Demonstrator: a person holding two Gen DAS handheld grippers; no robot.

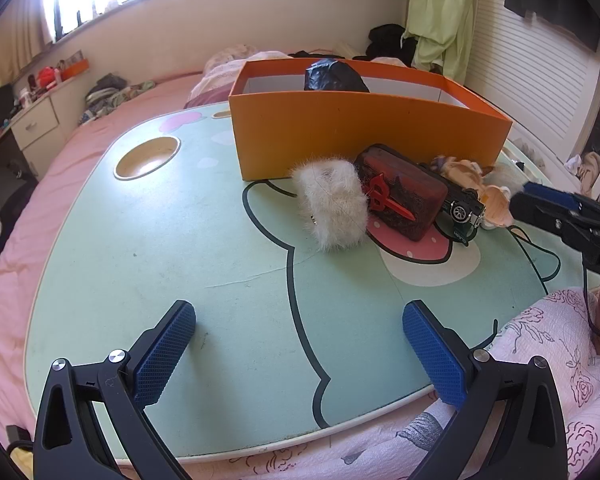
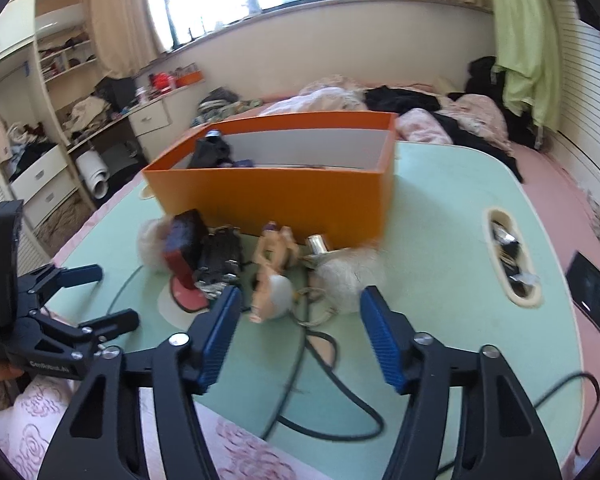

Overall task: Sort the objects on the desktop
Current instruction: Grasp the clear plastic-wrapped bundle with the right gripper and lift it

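While the right gripper (image 2: 300, 336) hangs over the near edge of the green table (image 1: 140, 260), its jaws stand partly open with nothing between the pads; no contact with any item shows. Left gripper (image 1: 300, 356) sits wide open and empty at the near left, low over bare tabletop.

Task items sit in a tight row just in front of the orange box (image 2: 276, 196): furry white pouch (image 1: 332, 208) leftmost, dark red case (image 1: 404, 196) leaning against it, toy car (image 1: 462, 210) next, then a small doll figure (image 2: 272, 276) and a fluffy pompom keychain (image 2: 344, 276) at the right end. A black bag (image 1: 334, 76) is already inside the box, far left corner.

Judgement: step in hand is a pick from the right end of the row, doll or pompom, since they lie straight ahead of the right gripper. To do it well, choose one item, centre the pads on its body, not the keyring. Items touch, so come in from above and lift straight up to avoid dragging neighbours. A black cable (image 2: 324, 400) crosses the table nearby; keep clear. Right view is blurred, so exact contacts cannot be told.
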